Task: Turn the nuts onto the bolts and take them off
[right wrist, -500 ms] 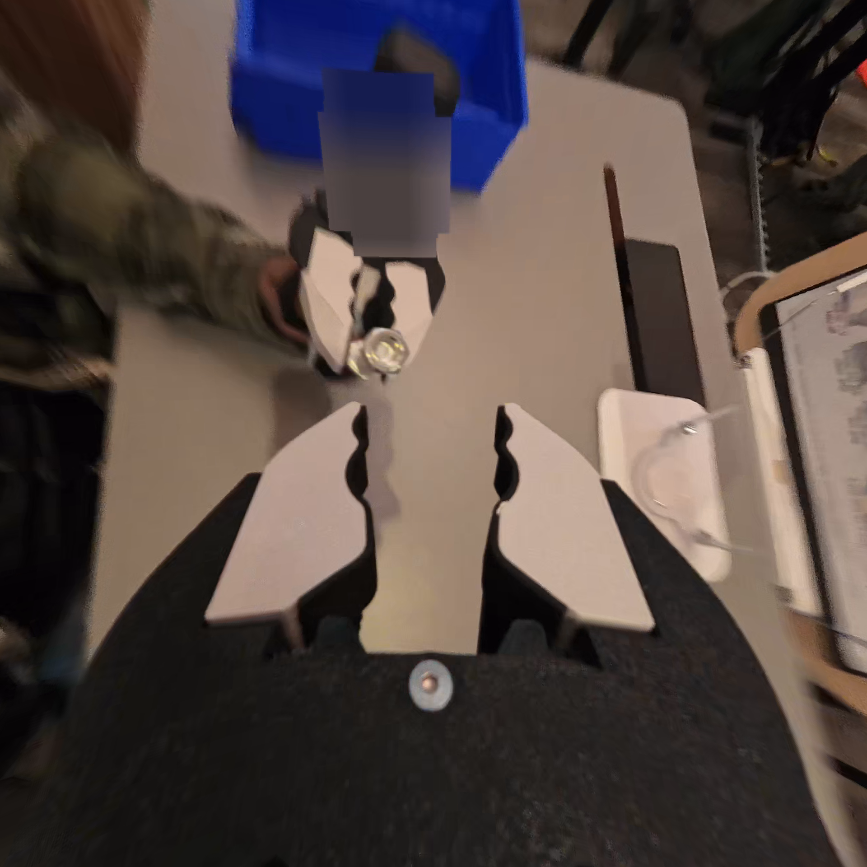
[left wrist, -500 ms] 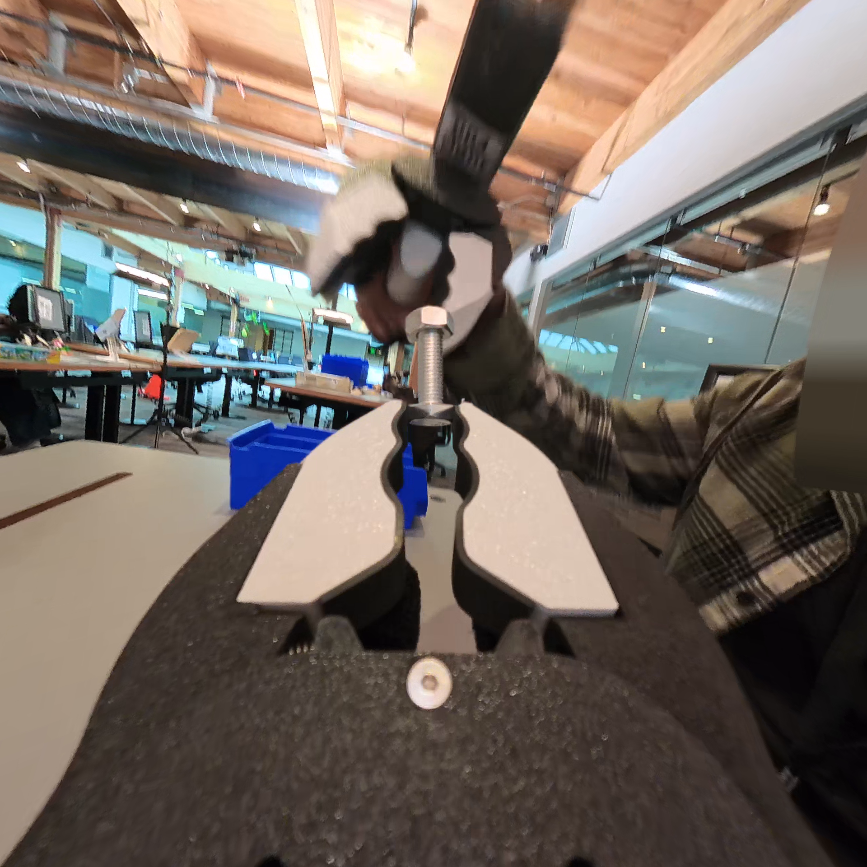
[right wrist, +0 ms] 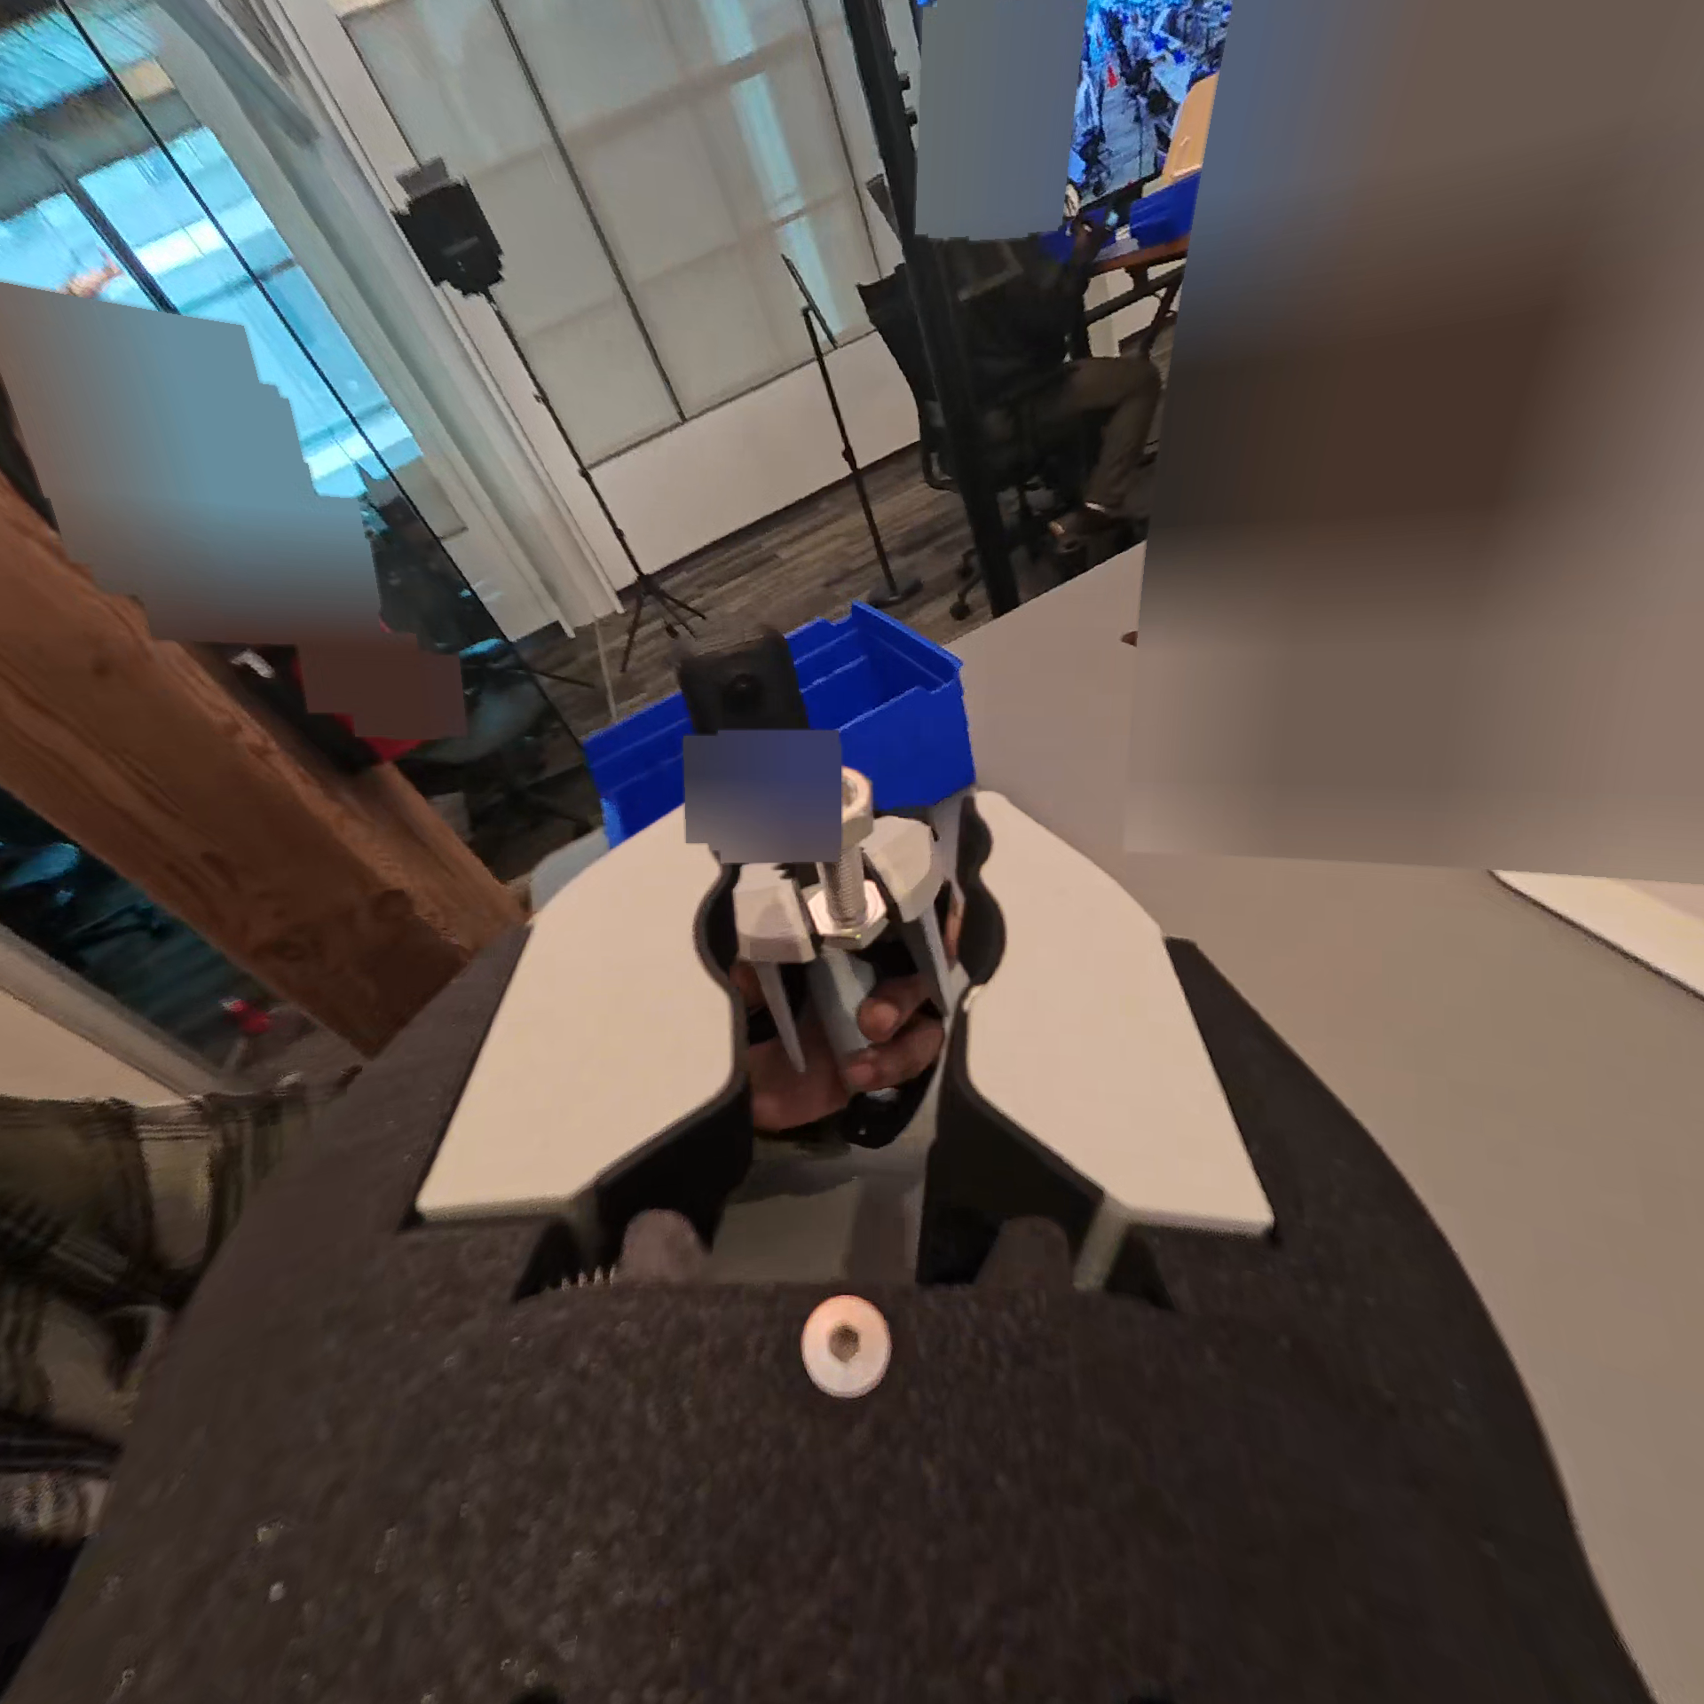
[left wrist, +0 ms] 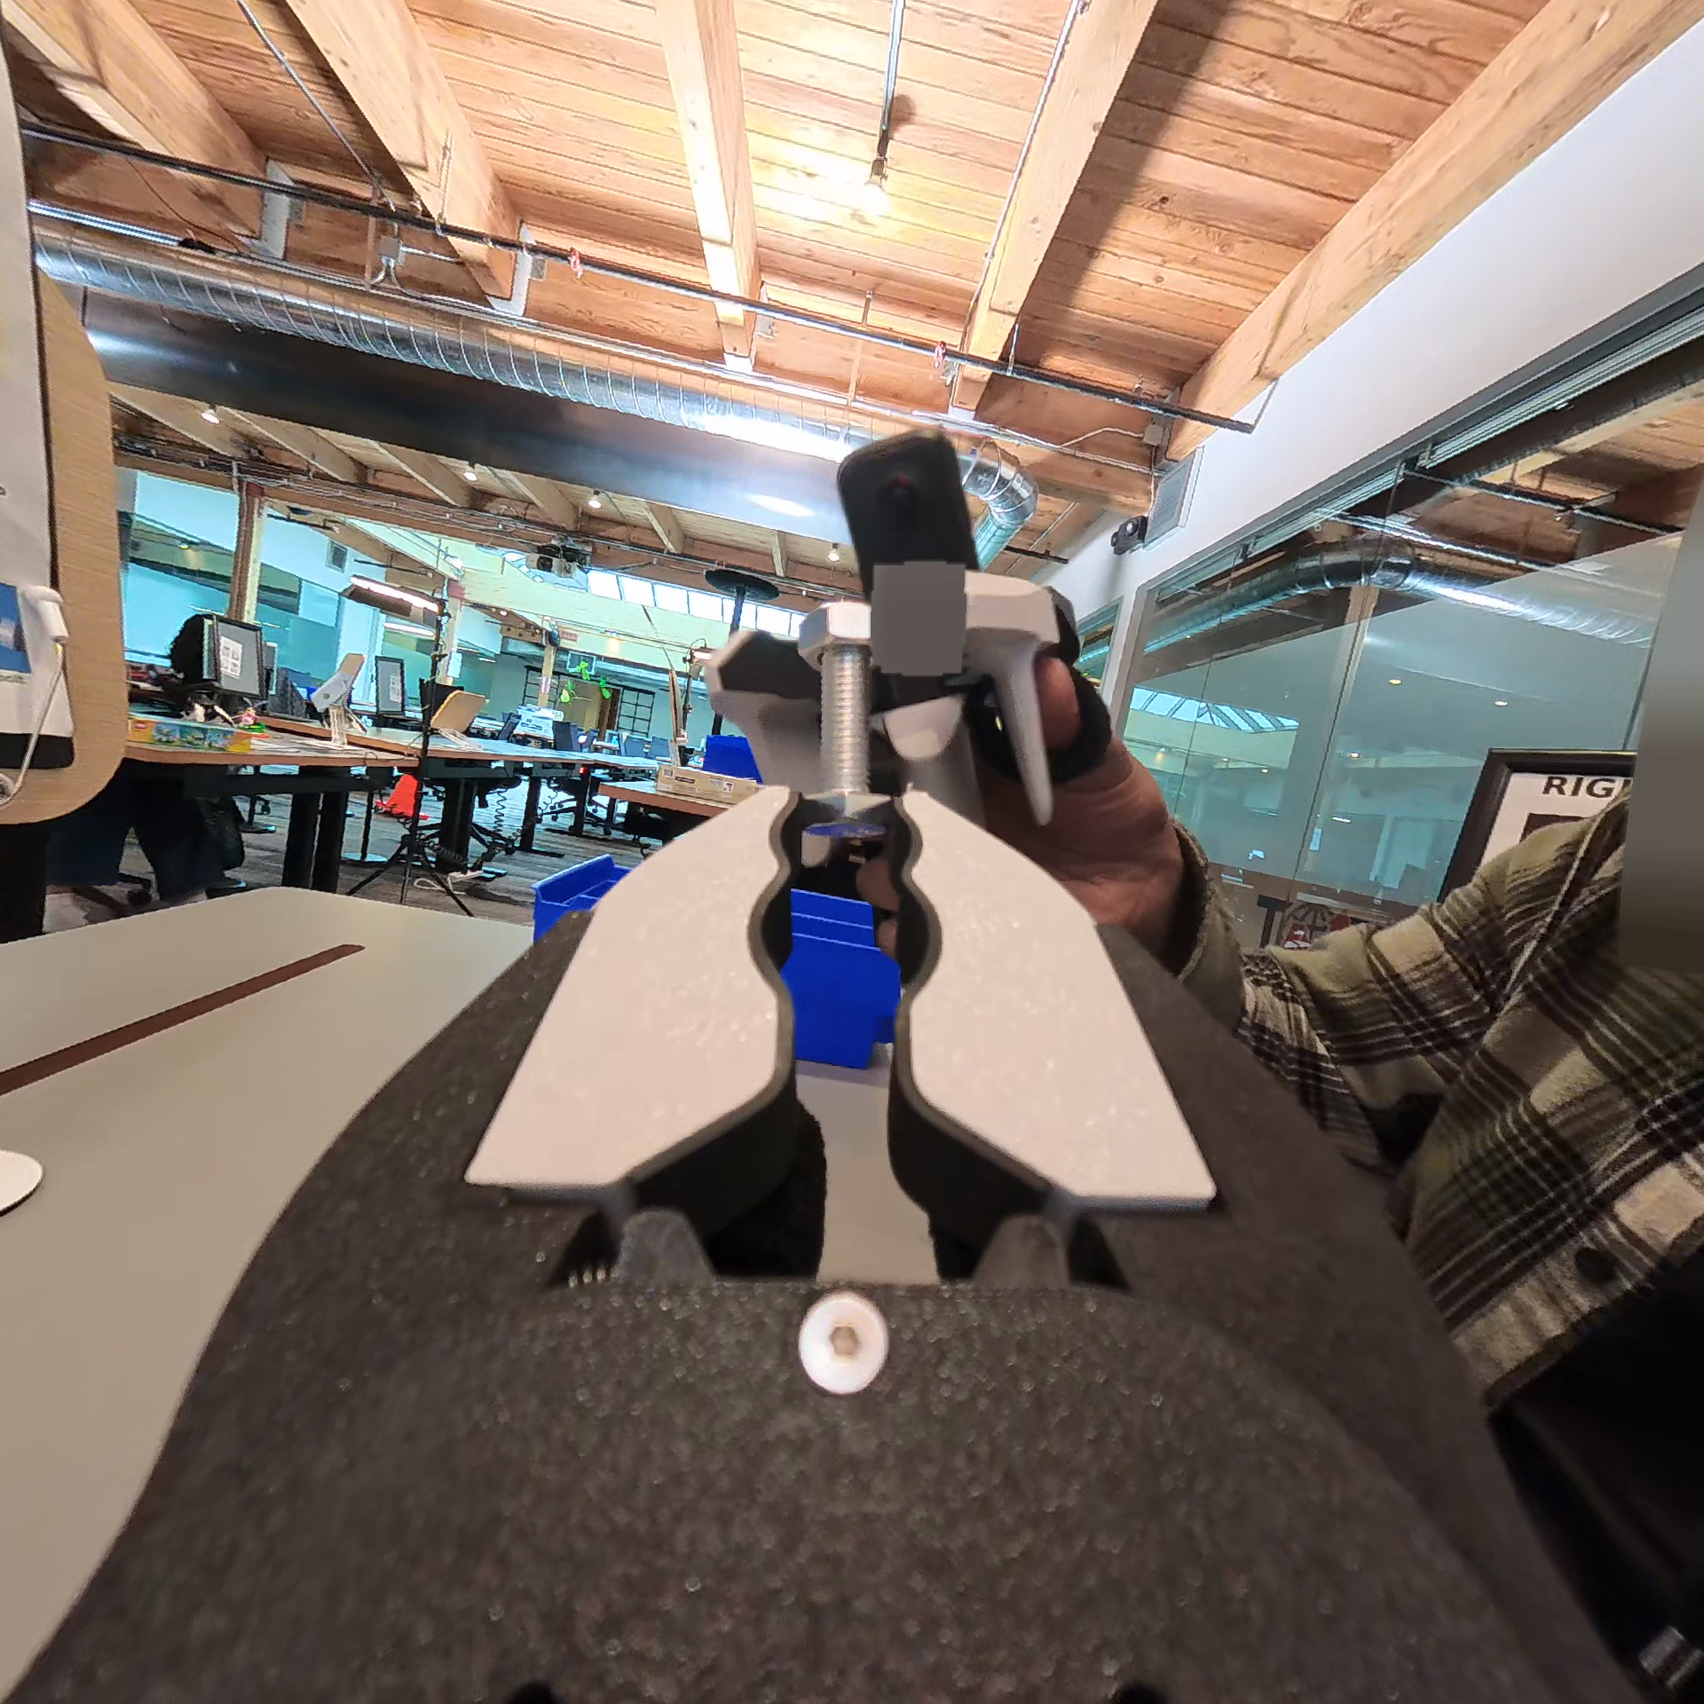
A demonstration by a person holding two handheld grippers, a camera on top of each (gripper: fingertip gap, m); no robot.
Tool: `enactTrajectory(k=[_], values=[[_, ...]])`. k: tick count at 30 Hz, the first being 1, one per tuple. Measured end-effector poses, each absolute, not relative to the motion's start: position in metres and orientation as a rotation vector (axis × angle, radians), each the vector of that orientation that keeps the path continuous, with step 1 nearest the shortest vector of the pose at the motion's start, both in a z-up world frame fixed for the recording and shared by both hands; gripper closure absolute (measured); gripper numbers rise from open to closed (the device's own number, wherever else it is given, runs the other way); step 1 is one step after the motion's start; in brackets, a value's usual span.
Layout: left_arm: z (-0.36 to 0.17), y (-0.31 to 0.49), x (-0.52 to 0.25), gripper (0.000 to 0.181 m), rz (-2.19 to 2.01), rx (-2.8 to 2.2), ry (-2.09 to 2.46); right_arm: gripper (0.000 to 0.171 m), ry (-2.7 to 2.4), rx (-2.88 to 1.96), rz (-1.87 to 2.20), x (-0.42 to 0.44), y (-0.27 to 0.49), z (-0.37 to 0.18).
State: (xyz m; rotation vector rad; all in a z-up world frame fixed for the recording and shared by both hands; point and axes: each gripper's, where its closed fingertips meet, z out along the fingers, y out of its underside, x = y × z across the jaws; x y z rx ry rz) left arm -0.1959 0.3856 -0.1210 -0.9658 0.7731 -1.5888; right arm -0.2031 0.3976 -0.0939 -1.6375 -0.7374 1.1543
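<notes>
The left gripper point(left wrist: 844, 816) is clamping its fingers on the foot of the upright bolt point(left wrist: 844, 728), above the bench point(left wrist: 184, 1060). The nut point(left wrist: 834, 636) is sitting at the bolt's top between the right gripper's point(right wrist: 844, 857) parted fingers, and if they are closing off-centre it is likely risking cocking or dropping

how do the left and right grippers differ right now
The left gripper is shut on the lower end of the bolt, holding it upright; the right gripper is open and holds nothing. The left gripper's fingers nearly meet at the tips; the right gripper's stand wide apart. Both have grey fingers on black bodies and point at the bolt.
</notes>
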Motion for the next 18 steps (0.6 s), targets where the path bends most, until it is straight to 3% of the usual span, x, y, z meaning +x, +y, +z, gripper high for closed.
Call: enactTrajectory(k=[6, 18], values=[[-0.122, 0.382, -0.193, 0.164, -1.609, -0.971, 0.797, 0.153, -0.932, -1.606, 1.12, -0.208, 0.393, -0.093], [-0.12, 0.362, -0.187, 0.164, -1.755, -0.909, 0.901, 0.154, -1.564, -1.396, 1.017, -0.199, 0.366, -0.094]])
